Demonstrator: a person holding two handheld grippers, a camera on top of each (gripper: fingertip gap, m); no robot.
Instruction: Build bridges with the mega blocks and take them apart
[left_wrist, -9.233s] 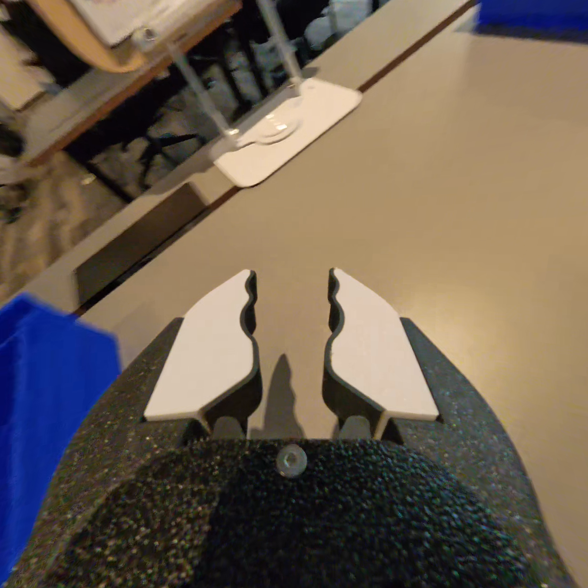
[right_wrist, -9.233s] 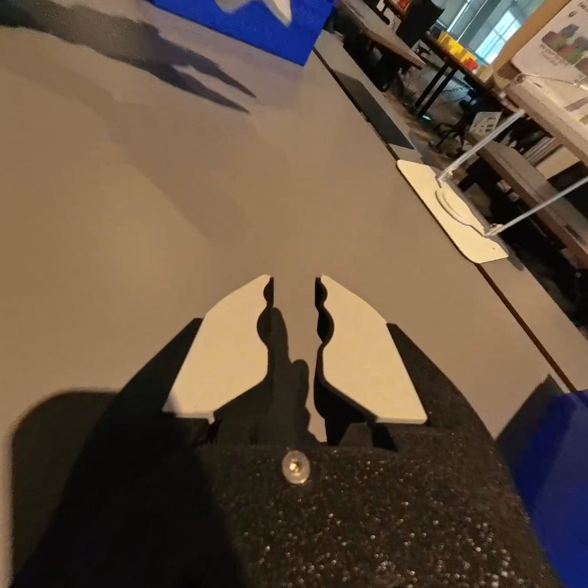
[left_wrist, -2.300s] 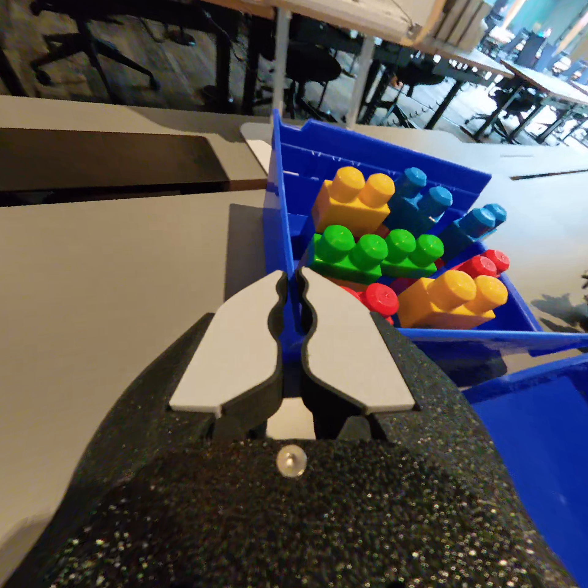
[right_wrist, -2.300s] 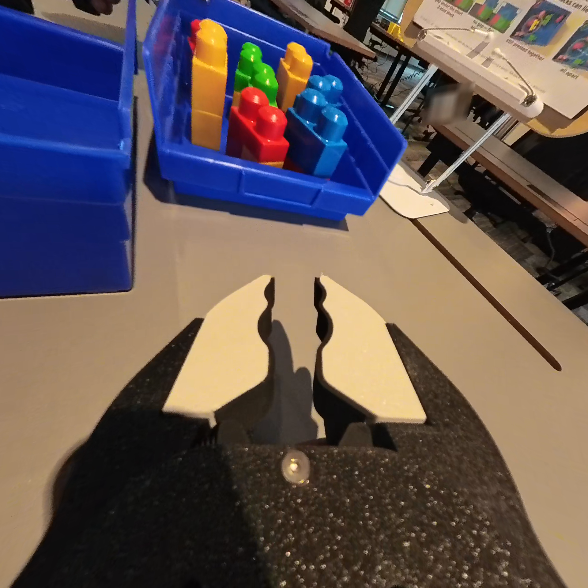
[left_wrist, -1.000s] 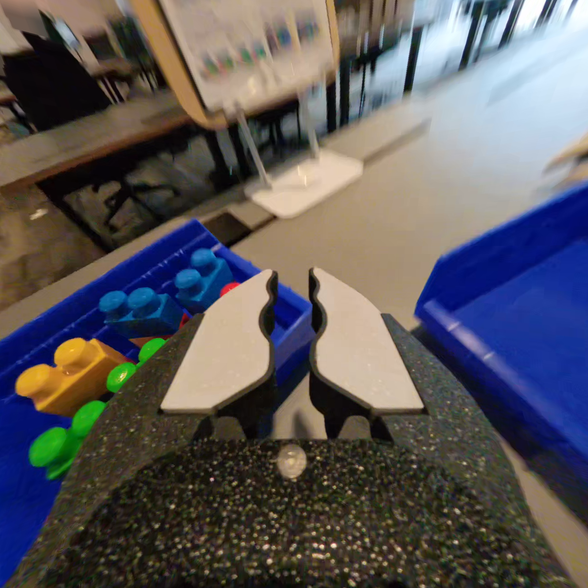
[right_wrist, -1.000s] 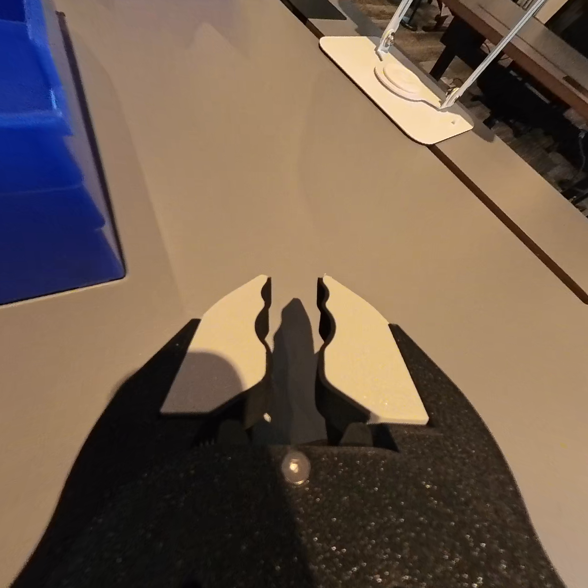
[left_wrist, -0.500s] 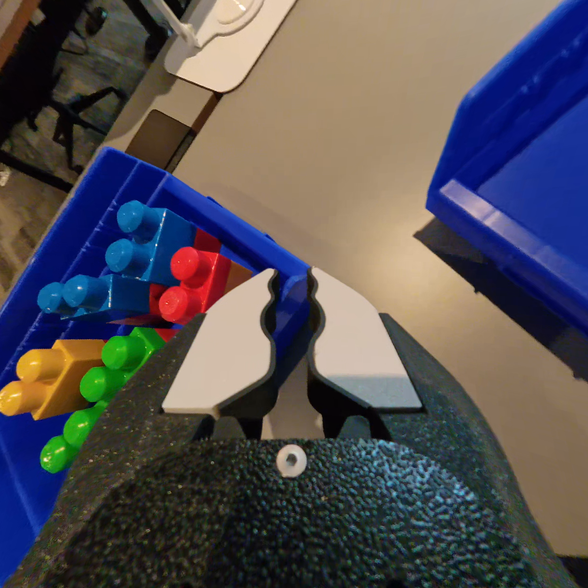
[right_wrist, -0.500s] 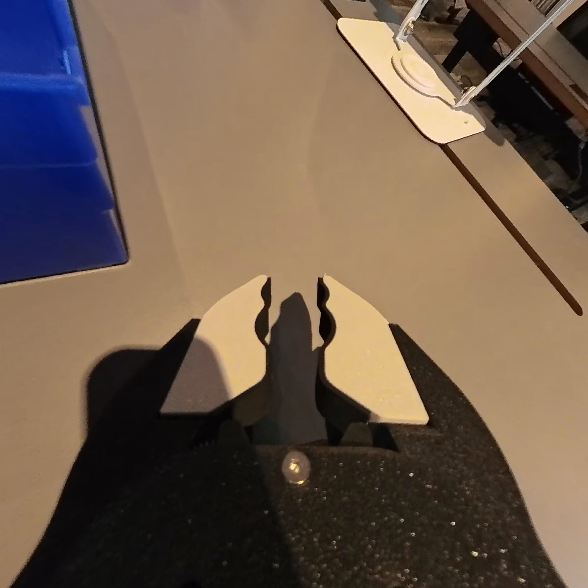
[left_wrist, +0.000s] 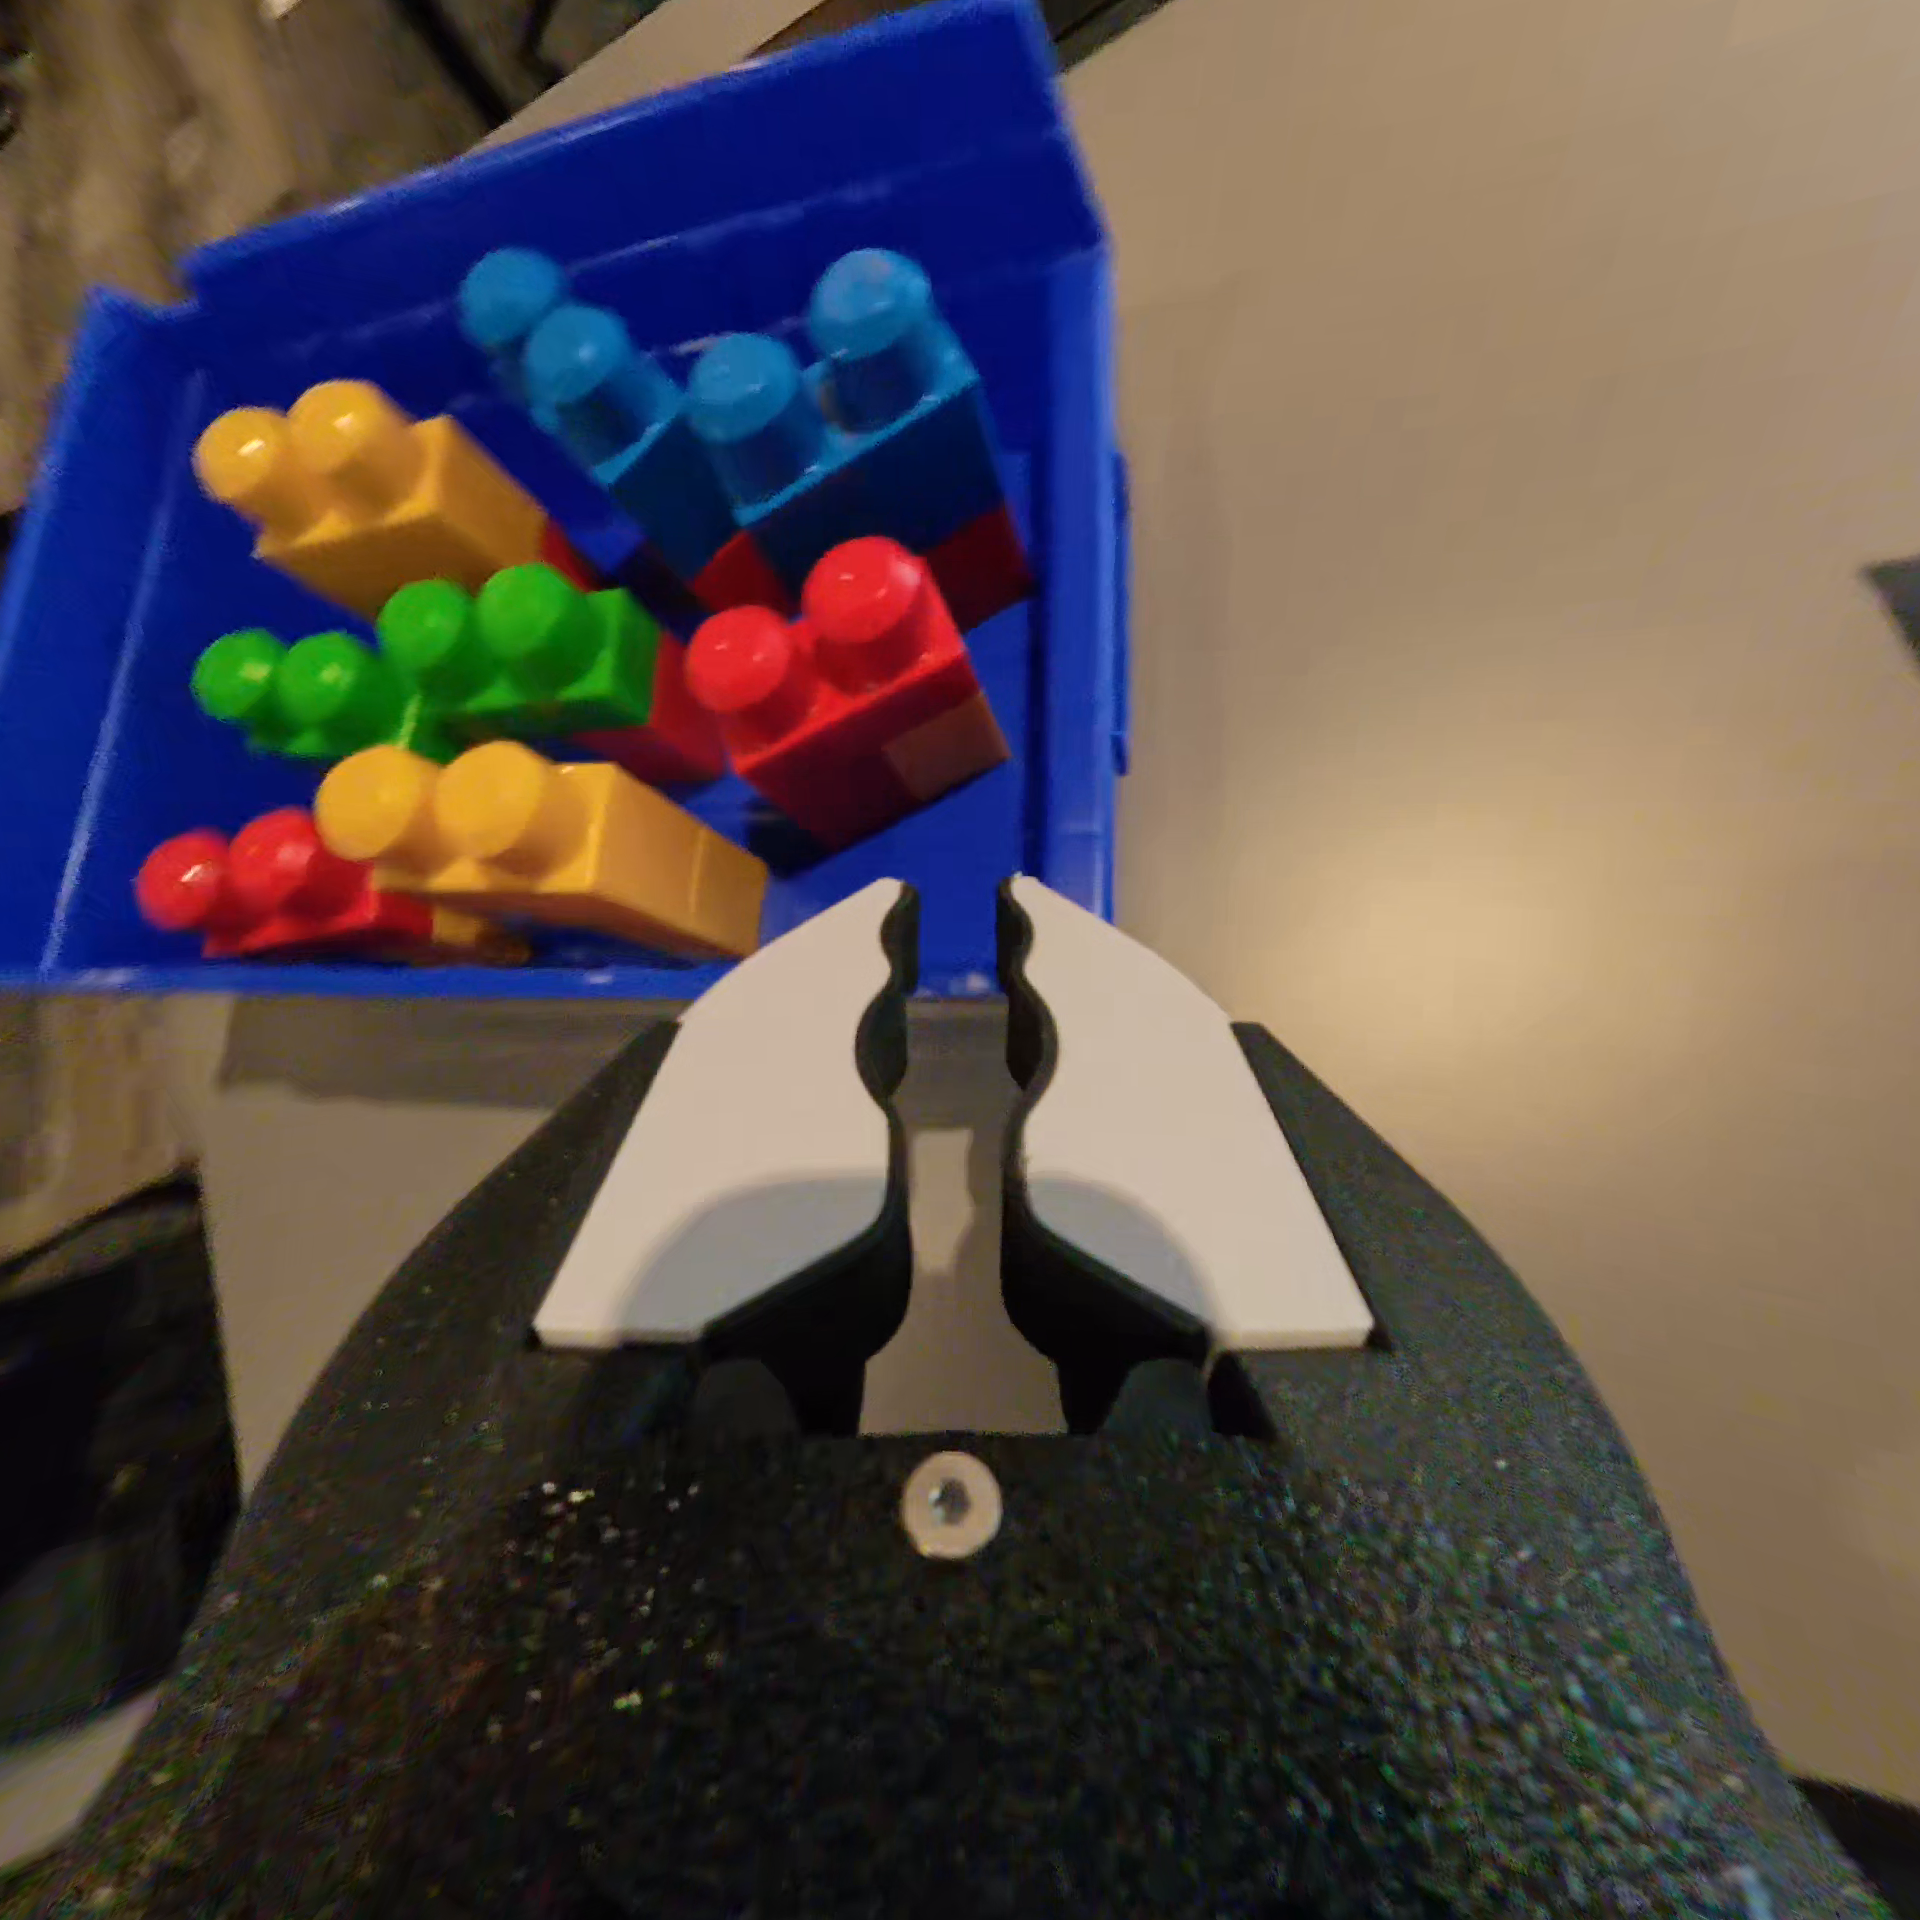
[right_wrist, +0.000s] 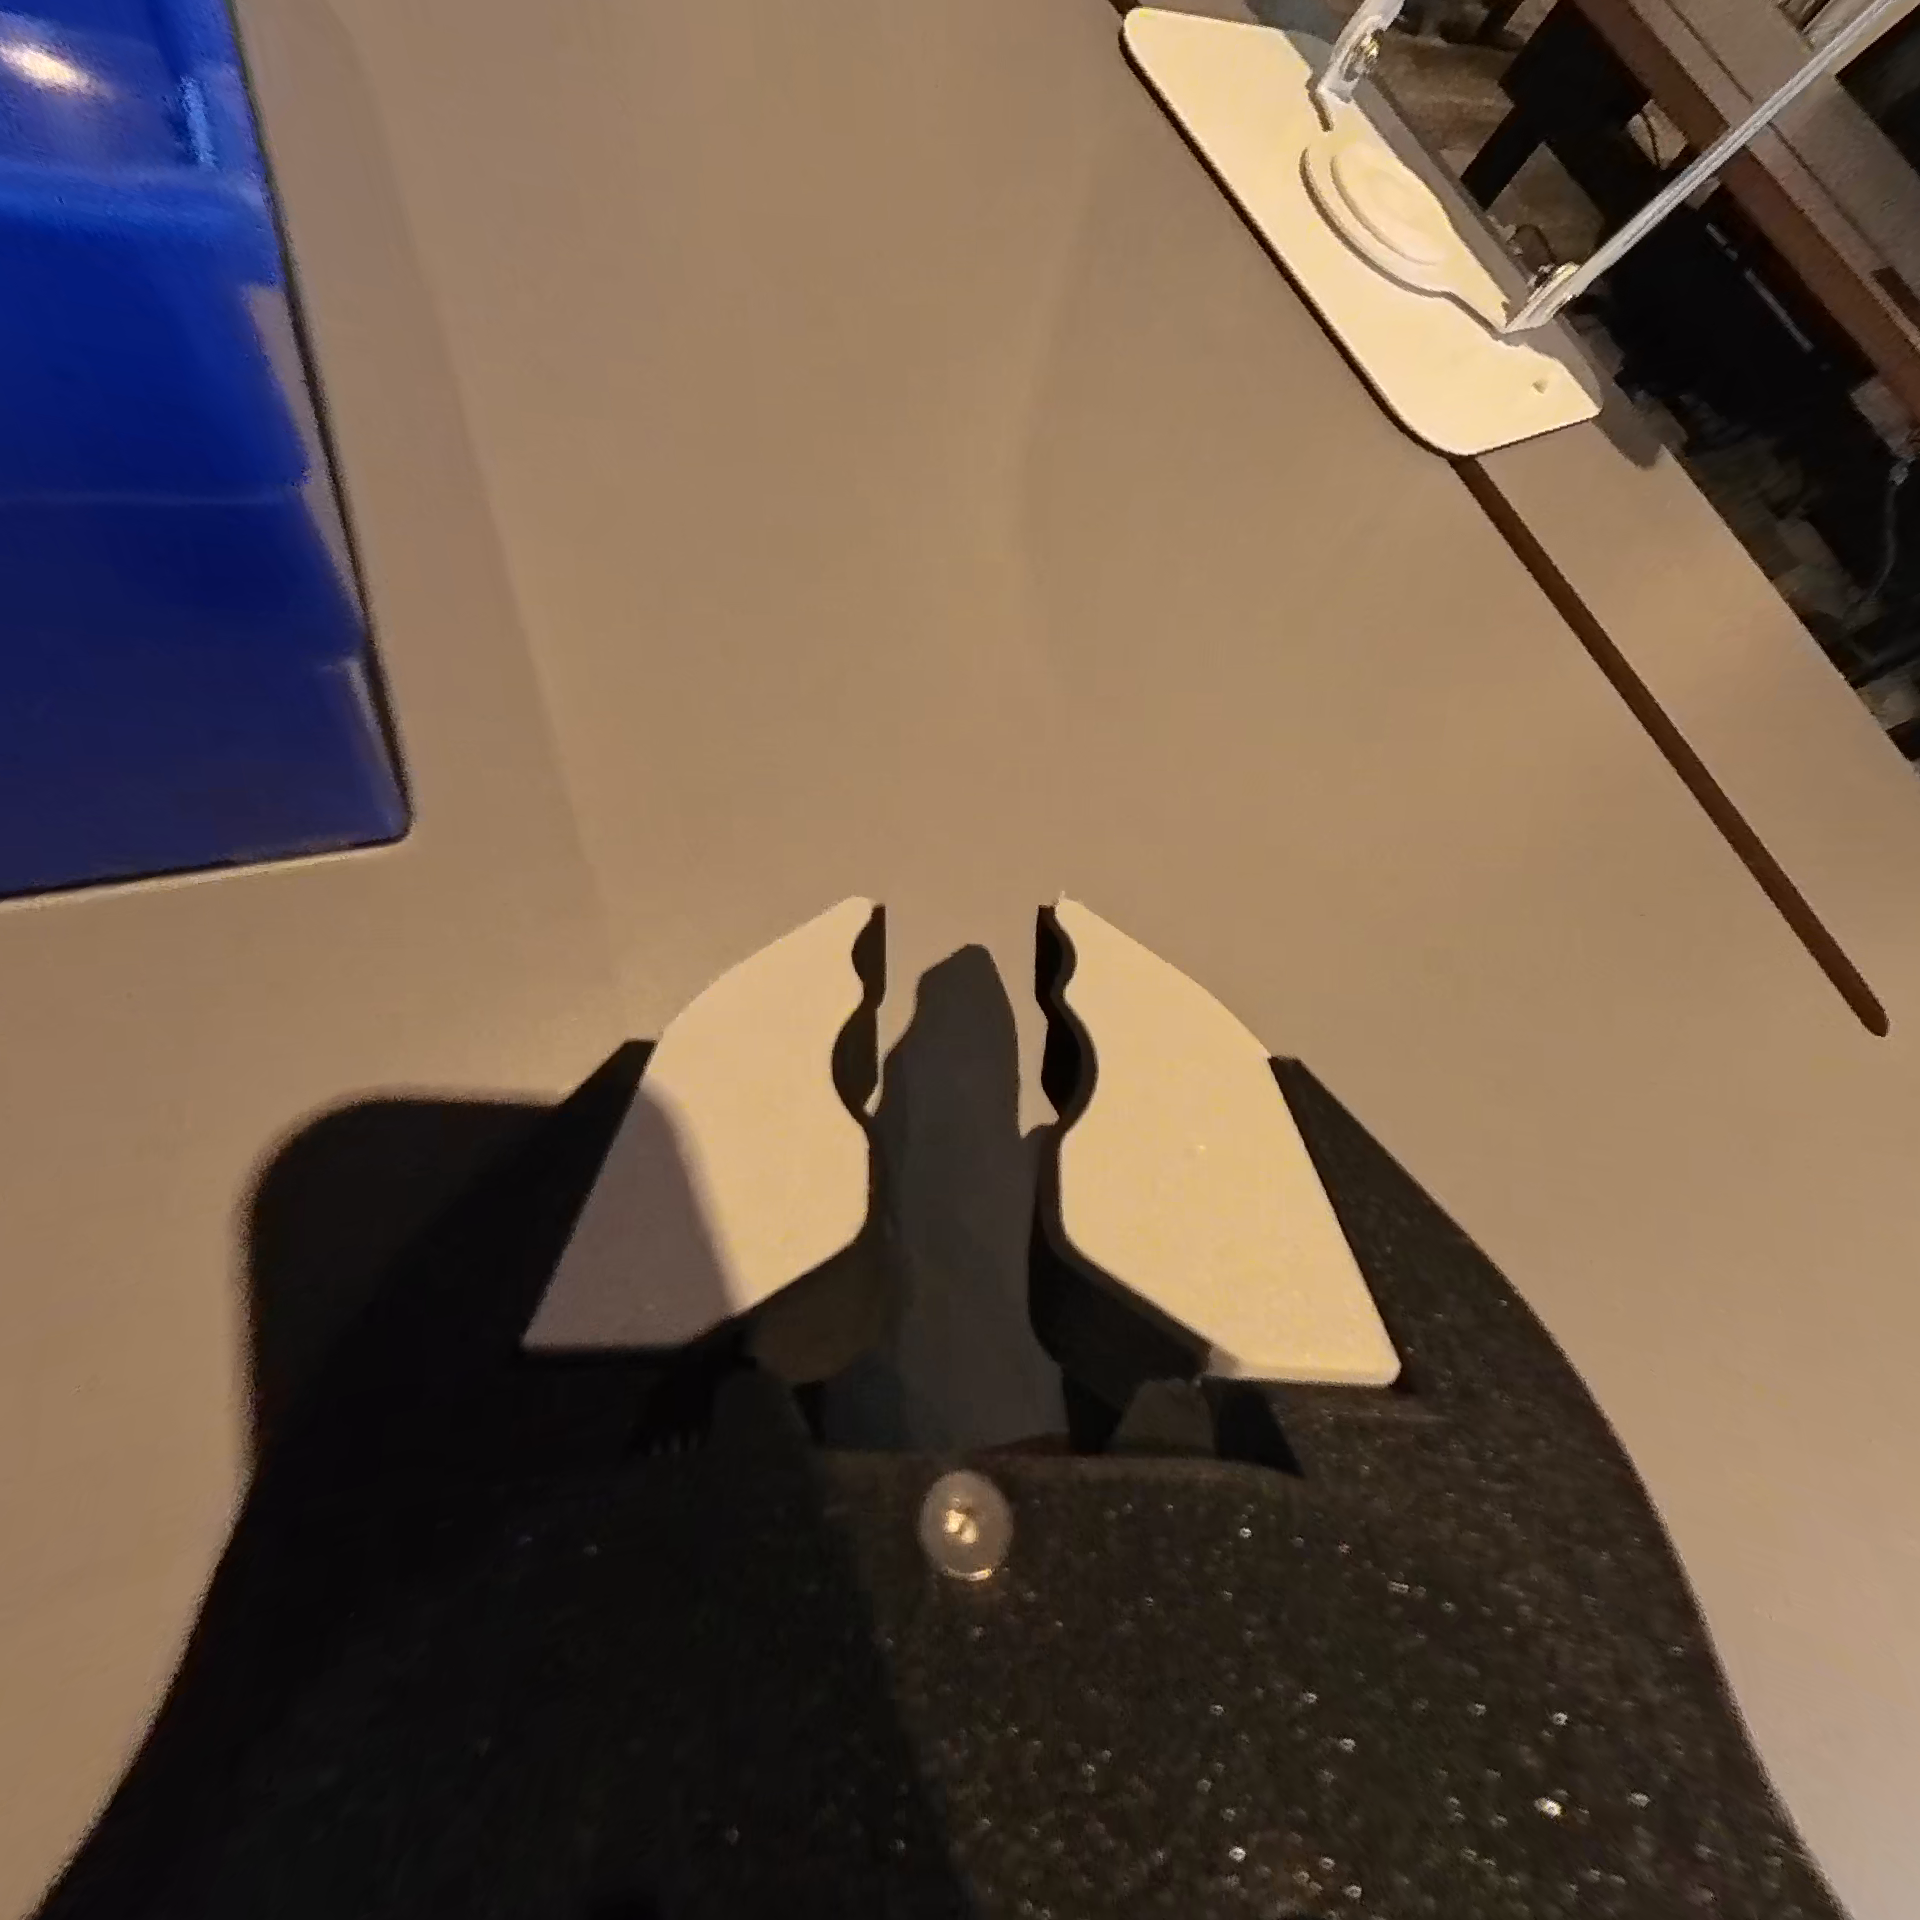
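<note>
The left gripper (left_wrist: 954, 914) and the right gripper (right_wrist: 961, 920) look alike: a rounded black housing with a rough, speckled surface and one small silver screw set in the middle. From each housing reach two flat pale grey fingers with black, wavy inner edges and black bases.

Both wrist views down onto table (right_wrist: 935, 520)

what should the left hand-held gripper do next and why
Probably ease the left hand-held gripper forward and down over the red block. Its fingers are slightly apart and hold nothing, no block has left the blue bin, and that red one sits nearest the tips, on top of the pile. The right hand-held gripper hovers over bare table, also holding nothing.
</note>
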